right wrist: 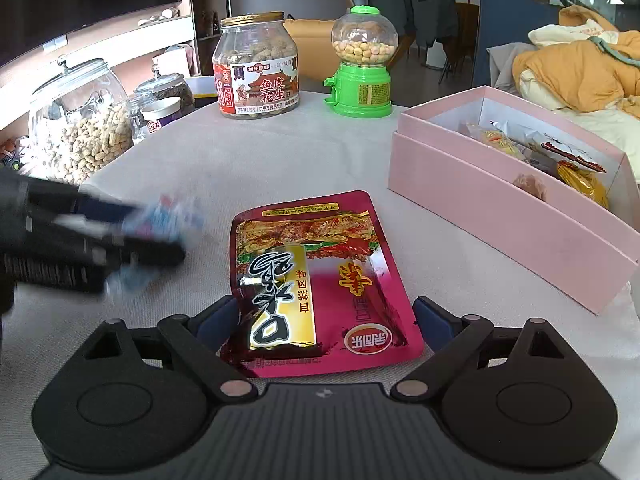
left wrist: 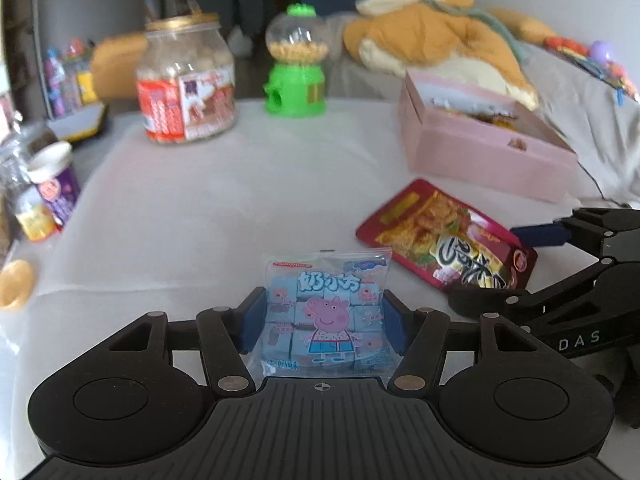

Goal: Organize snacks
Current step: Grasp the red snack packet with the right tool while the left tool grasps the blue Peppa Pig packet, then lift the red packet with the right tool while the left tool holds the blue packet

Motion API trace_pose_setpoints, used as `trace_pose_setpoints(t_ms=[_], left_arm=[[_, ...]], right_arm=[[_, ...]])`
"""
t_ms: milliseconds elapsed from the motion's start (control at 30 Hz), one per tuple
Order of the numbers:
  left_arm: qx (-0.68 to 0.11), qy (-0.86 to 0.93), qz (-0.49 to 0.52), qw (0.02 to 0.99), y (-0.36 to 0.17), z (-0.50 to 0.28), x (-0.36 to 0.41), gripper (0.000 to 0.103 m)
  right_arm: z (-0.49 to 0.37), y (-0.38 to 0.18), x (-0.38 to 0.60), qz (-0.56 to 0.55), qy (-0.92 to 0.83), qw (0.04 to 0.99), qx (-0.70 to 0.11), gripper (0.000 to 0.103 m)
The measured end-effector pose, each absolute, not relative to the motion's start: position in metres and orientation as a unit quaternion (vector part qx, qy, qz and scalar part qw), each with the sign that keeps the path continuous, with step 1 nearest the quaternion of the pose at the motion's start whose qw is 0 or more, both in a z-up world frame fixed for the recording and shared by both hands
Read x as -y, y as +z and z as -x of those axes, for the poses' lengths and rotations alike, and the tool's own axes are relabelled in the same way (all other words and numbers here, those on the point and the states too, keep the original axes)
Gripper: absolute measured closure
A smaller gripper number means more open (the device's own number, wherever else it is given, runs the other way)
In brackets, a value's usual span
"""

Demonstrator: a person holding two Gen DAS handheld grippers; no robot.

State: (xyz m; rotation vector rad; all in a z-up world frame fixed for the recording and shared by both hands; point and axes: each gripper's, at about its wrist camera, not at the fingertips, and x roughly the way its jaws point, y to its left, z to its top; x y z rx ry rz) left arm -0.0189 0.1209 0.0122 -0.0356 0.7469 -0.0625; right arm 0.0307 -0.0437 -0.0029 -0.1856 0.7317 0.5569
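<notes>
A light blue cartoon-pig snack packet point(left wrist: 326, 312) sits between the blue pads of my left gripper point(left wrist: 323, 296), which is shut on its two sides above the white table point(left wrist: 224, 208). In the right wrist view that gripper point(right wrist: 160, 232) and its packet point(right wrist: 168, 216) are a blur at the left. A red and gold snack packet point(right wrist: 320, 280) lies flat on the table with my right gripper point(right wrist: 324, 304) shut across its width, its left edge crumpled against the pad. The open pink box point(right wrist: 500, 208) with several wrapped snacks stands to the right.
At the back of the table stand a gold-lidded peanut jar point(right wrist: 258, 68) and a green candy dispenser point(right wrist: 362, 64). Glass jars of peanuts point(right wrist: 80, 128) and a purple tub point(left wrist: 54, 184) line the left side. An orange plush toy point(left wrist: 436, 36) lies behind the box.
</notes>
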Motion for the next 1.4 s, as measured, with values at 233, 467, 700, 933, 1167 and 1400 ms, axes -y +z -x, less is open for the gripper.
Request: trace_pose_setpoints(t_ms=[233,467,700,933,1167,1400], left_arm=[[-0.332,-0.014,0.020,0.943,0.006,0.029,-0.119,0.037],[-0.326,-0.009,0.030,0.945,0.006,0.030,-0.121,0.037],[-0.327,-0.007,0.022,0.945,0.006,0.030,-0.118,0.037],[-0.337,-0.034,0.034,0.940,0.009,0.039,-0.106,0.037],[-0.355,-0.052,0.041,0.932,0.014,0.043,-0.092,0.038],[-0.364,-0.050,0.040,0.929,0.029,0.047,-0.085,0.038]], right_arm=[[-0.032,-0.003,0.042,0.090,0.266,0.892,-0.354,0.006],[-0.042,-0.004,0.037,0.090,0.262,0.890,-0.362,0.000],[-0.024,0.002,0.057,0.085,0.232,0.897,-0.366,0.019],[0.009,0.007,0.091,0.094,0.187,0.903,-0.376,0.020],[0.005,0.002,0.104,0.060,0.187,0.900,-0.388,0.006],[-0.024,-0.002,0.086,0.060,0.174,0.904,-0.386,0.000]])
